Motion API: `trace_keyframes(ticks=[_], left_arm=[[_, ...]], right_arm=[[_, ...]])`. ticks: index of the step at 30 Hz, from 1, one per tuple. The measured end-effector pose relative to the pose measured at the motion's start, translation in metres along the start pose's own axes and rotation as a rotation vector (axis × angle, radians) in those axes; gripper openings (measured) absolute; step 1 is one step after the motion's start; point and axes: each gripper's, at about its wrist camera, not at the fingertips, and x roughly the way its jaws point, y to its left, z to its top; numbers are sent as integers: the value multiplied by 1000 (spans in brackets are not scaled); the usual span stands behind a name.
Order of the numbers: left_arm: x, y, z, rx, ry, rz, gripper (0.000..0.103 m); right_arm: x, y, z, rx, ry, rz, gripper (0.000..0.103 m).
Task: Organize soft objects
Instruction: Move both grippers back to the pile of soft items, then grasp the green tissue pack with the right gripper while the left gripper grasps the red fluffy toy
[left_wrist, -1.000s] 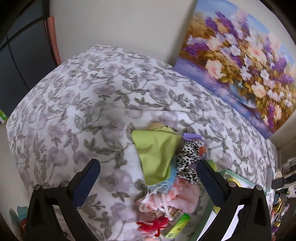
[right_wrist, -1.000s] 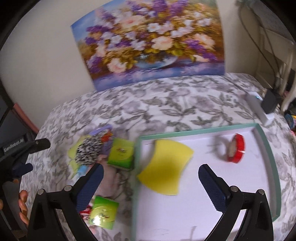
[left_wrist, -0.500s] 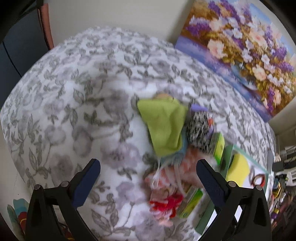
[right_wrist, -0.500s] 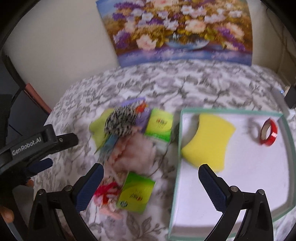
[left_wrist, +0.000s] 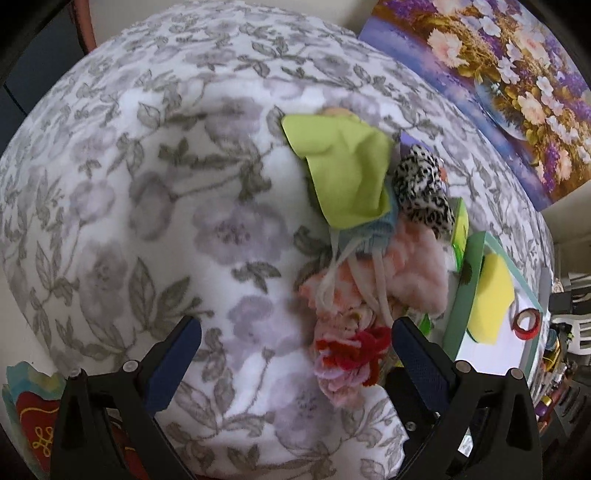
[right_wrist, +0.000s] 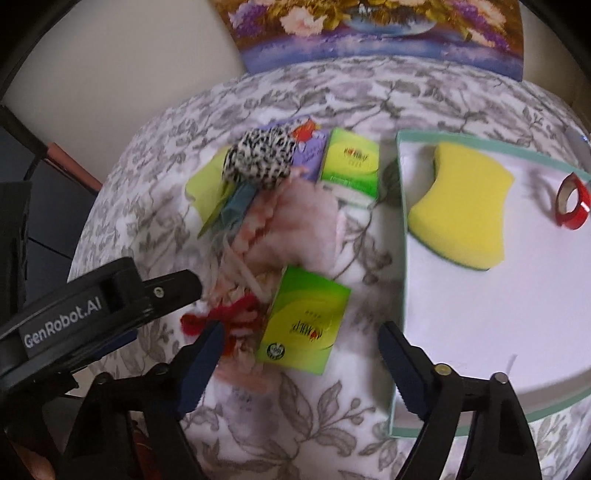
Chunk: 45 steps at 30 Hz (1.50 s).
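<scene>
Both tools have dropped closer to the pile on the bed: right tool (right_wrist: 299, 363) gapes, empty, over the green tissue pack (right_wrist: 304, 319); left tool (left_wrist: 295, 350) gapes, empty, beside the red yarn (left_wrist: 354, 349). Picking looks imminent.

The left wrist view looks down from close above the floral bed cover (left_wrist: 184, 192), along its own fingers (left_wrist: 173, 354), with the pile of soft things (left_wrist: 369, 258) at right of centre. The right wrist view looks down steeply, nearer the same pile (right_wrist: 280, 221). Both views share the pile, the yellow sponge (right_wrist: 465, 206) in the tray (right_wrist: 402, 236), the red tape roll (left_wrist: 526, 325) and the flower painting (right_wrist: 369, 33) at the far wall.
</scene>
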Motion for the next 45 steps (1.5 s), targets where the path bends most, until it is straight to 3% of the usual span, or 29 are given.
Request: trace_keyframes(ticks=[6, 13, 24, 27, 31, 34, 36, 40, 45], left_arm=[[9, -4, -2, 5, 54, -54, 77], [17, -13, -3, 21, 85, -82, 39], [25, -27, -2, 33, 120, -89, 40], [27, -21, -3, 32, 127, -90, 50], [28, -13, -6, 19, 141, -98, 51], [27, -14, -7, 27, 144, -133, 32], [28, -14, -10, 37, 146, -153, 30], [22, -15, -9, 42, 119, -172, 17], [17, -13, -8, 51, 102, -190, 15]], right_arm=[[11, -7, -1, 50, 47, 23, 63], [19, -11, 0, 79, 72, 55, 56], [31, -15, 2, 82, 107, 49, 54], [32, -16, 1, 81, 113, 44, 54], [34, -14, 1, 70, 114, 34, 54], [35, -13, 1, 66, 116, 30, 54], [36, -11, 2, 65, 115, 27, 54], [37, -11, 2, 67, 117, 30, 54], [36, -13, 3, 71, 121, 36, 53]])
